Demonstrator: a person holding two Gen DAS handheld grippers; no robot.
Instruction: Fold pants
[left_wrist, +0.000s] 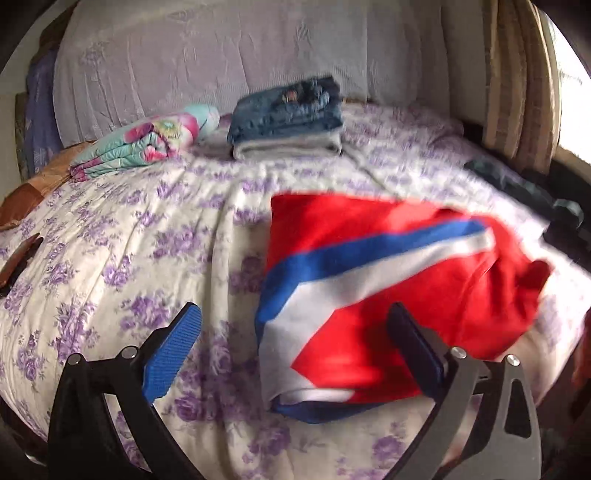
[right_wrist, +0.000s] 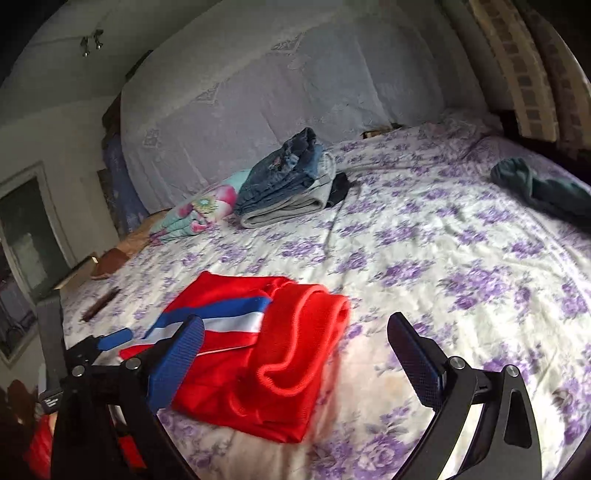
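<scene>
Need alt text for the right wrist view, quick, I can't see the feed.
Folded red pants with a blue and white stripe lie on a floral bedsheet, under the open, empty right claw. A folded clothes stack sits behind.

Home bedroom: floral-sheeted bed (right_wrist: 424, 236), folded clothes stack (right_wrist: 291, 192).

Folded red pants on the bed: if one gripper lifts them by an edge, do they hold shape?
Probably not. The red pants are soft layered cloth with a loose rolled edge, so they would likely droop and unfold. Likely light. Pushed, they may bunch on the wrinkled bedsheet.
</scene>
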